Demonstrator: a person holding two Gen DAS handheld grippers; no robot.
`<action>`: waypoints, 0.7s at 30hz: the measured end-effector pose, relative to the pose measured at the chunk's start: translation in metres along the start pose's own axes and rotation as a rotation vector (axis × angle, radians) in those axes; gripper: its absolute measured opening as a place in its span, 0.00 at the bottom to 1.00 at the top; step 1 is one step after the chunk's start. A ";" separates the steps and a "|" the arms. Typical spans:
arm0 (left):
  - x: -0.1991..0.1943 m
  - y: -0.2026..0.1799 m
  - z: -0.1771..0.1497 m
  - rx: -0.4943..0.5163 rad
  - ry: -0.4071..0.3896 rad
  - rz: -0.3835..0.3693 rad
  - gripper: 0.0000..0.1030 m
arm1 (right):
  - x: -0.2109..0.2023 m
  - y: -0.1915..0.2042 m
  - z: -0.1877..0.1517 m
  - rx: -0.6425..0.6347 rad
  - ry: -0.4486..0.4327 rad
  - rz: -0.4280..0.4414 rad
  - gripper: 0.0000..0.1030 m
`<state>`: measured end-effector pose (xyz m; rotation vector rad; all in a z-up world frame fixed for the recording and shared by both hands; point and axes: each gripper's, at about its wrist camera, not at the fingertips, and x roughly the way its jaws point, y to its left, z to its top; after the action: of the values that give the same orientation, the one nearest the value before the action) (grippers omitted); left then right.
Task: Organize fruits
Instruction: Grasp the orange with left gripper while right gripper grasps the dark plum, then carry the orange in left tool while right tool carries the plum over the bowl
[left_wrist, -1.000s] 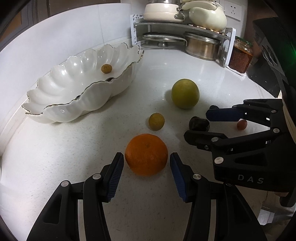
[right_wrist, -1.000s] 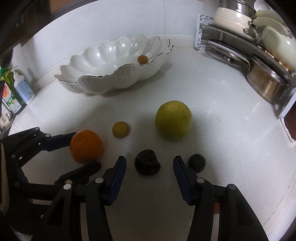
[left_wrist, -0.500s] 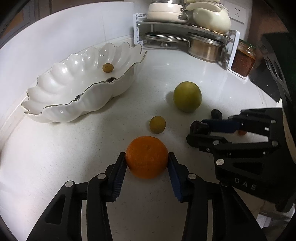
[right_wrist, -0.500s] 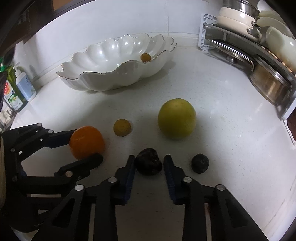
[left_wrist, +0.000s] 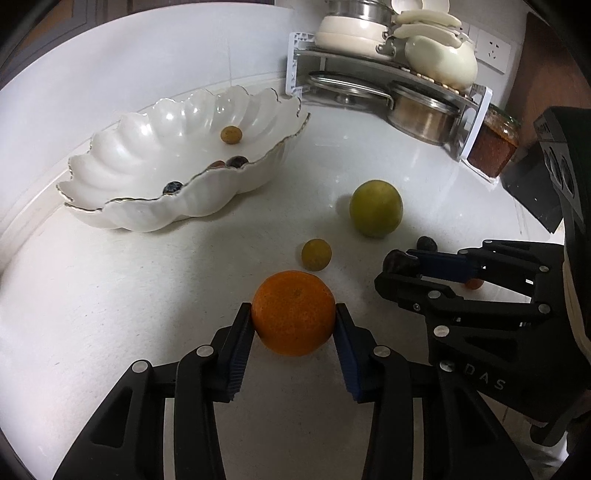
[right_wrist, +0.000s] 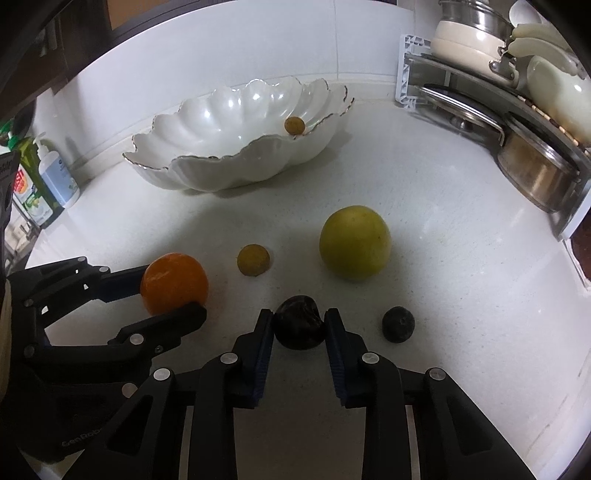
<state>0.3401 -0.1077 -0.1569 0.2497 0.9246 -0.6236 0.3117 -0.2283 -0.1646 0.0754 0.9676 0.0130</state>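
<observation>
Left gripper (left_wrist: 293, 325) now clamps orange (left_wrist: 293, 312); right gripper (right_wrist: 298, 325) now clamps dark fruit (right_wrist: 299, 326) (both just closed).

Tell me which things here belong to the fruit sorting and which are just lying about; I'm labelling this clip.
Job:
- orange, in left gripper
- dark fruit, in right gripper
- green fruit
- yellow fruit
- small dark fruit
- bowl

Lying about:
- rack
- jar
- soap bottle
</observation>
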 end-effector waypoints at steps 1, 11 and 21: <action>-0.002 0.001 0.000 -0.007 -0.001 0.002 0.41 | -0.002 0.000 0.000 0.000 -0.003 0.002 0.29; -0.027 0.006 0.008 -0.056 -0.053 0.036 0.41 | -0.028 0.005 0.010 0.003 -0.065 0.002 0.29; -0.061 0.007 0.023 -0.061 -0.149 0.077 0.41 | -0.057 0.009 0.025 0.000 -0.149 0.001 0.29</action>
<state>0.3324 -0.0887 -0.0948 0.1809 0.7854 -0.5349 0.3002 -0.2231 -0.1025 0.0757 0.8186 0.0088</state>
